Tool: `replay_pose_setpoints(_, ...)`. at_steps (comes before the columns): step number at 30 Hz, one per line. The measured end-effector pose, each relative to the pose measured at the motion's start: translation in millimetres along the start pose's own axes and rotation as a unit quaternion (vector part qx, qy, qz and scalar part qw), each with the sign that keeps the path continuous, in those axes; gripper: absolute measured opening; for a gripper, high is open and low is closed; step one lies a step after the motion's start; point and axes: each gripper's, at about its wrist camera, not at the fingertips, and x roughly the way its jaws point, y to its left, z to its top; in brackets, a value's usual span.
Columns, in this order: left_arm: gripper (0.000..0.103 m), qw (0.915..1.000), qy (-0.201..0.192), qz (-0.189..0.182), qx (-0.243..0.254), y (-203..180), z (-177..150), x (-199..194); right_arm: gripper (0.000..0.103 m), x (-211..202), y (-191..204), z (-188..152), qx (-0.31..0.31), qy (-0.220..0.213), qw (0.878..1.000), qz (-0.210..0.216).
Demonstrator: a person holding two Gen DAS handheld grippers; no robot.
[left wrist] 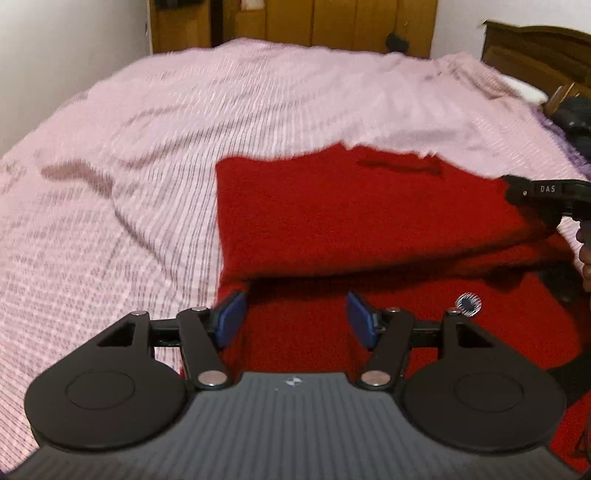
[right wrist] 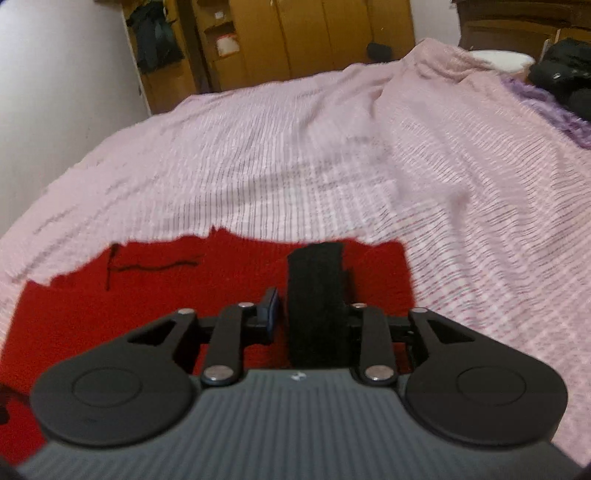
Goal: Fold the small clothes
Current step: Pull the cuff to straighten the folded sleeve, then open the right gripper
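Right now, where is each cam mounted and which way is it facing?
Left wrist: on the left gripper, looking along its open blue-padded fingers, down over the red cloth on the pink bedspread; the right gripper's black body and part of a hand show at the right edge.
Right wrist: on the right gripper, facing the same way; a black fabric strip stands between its fingers, jaws not fully shut.
Shared: red cloth, bedspread, wooden wardrobe beyond.
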Motion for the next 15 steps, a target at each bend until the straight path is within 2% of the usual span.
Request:
replay_pose_setpoints(4, 0.069, 0.9997, -0.025, 0.001, 0.007, -5.2, 13.8, -3.1, 0.033, -35.4, -1.9, -3.5, 0.004, -0.015, 1.000, 0.016)
replay_pose_setpoints(6, 0.069, 0.9996, -0.026, 0.005, 0.008, -7.9, 20.1, 4.0, 0.044, -42.1, -3.7, -8.4, -0.006, -0.016, 1.000, 0.021)
replay_pose_setpoints(7, 0.069, 0.9996, -0.027, 0.006, 0.009, -9.1, 22.0, 8.9, 0.047, -40.6, -3.4, -10.1, -0.011, -0.012, 1.000, 0.021)
replay_pose_setpoints(12, 0.069, 0.9996, 0.001, 0.025, 0.014, -9.3, 19.5, 46.5, 0.049, -16.6, -10.8, -30.8, -0.031, 0.028, 0.999, -0.010)
replay_pose_setpoints(15, 0.070, 0.9993, -0.003, 0.027, 0.026, -10.1, 14.5, 51.9, 0.050, -10.9, -15.5, -37.7, -0.026, 0.020, 0.999, -0.005)
